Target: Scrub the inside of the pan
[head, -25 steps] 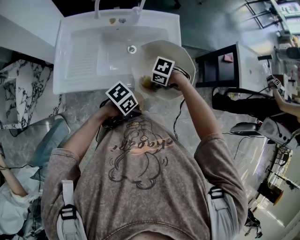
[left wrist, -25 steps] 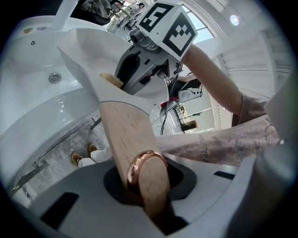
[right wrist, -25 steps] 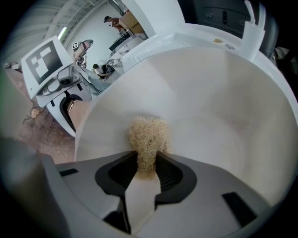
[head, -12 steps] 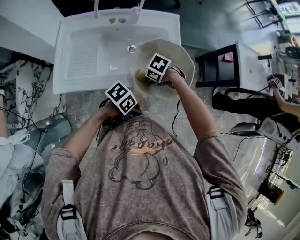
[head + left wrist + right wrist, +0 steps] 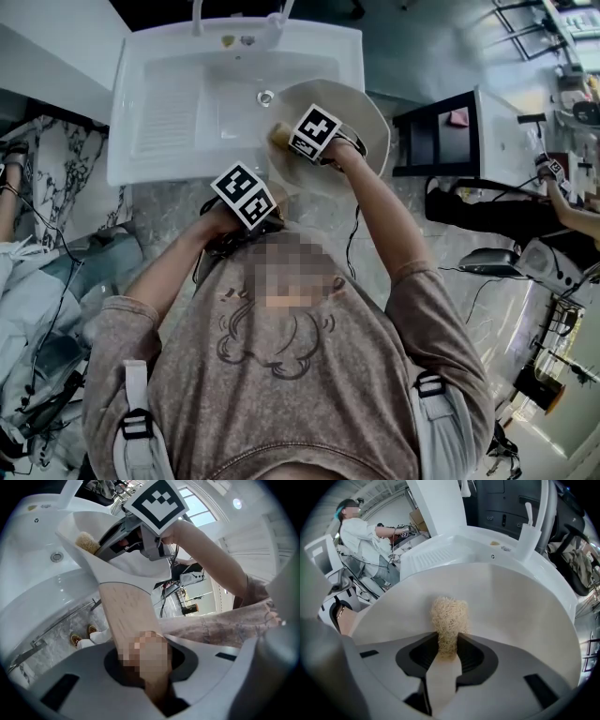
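Up the pan (image 5: 525, 606) slid my right gripper (image 5: 449, 641), clamped on the scrubber (image 5: 449, 613). My left gripper (image 5: 143, 663) pinches the handle (image 5: 123, 609).

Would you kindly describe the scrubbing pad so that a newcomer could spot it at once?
Start at the white sink; a cream pan is held over its right edge. Inside the pan, pinched in the right gripper, is the scrubbing pad: the only rough, straw-coloured fibrous wad against smooth white.
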Available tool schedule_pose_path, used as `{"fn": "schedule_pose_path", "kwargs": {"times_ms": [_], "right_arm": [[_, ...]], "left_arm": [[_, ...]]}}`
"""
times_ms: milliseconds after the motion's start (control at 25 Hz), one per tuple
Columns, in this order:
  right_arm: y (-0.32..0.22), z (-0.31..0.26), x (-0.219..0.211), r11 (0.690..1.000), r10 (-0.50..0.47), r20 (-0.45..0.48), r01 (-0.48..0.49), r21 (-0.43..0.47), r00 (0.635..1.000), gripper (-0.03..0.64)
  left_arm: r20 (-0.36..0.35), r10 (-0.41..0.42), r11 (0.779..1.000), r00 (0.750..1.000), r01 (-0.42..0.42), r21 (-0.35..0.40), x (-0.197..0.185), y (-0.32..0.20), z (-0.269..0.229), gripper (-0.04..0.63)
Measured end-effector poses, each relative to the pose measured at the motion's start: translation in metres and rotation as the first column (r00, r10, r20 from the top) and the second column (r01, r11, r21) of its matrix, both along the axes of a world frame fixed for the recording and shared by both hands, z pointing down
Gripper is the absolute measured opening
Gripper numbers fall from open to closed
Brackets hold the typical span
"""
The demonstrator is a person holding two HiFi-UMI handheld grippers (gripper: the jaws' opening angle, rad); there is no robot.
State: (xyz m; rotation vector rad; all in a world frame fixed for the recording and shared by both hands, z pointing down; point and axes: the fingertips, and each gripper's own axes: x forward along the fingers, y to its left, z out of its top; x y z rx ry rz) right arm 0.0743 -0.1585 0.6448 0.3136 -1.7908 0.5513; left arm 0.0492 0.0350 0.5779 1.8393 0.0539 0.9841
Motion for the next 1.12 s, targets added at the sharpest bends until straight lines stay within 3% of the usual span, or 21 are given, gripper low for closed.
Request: {"fn": "schedule_pose_path", "kwargs": {"times_ms": [600, 1120], "right_arm": [[-0.029, 0.001, 0.025, 0.99, 0.074, -0.022, -0.071, 0.124, 0.997, 0.137], [-0.025, -0.006, 0.062, 0.989, 0.076, -0.092, -0.064, 0.132, 0.993, 0.137]], "left_arm": [[0.0, -0.011, 1.0, 1.0, 0.011, 0.0, 0.003, -0.001, 0.0, 0.072], [0.001, -0.016, 1.0, 1.0, 0.016, -0.005, -0.003, -0.006, 0.0, 0.072]]}}
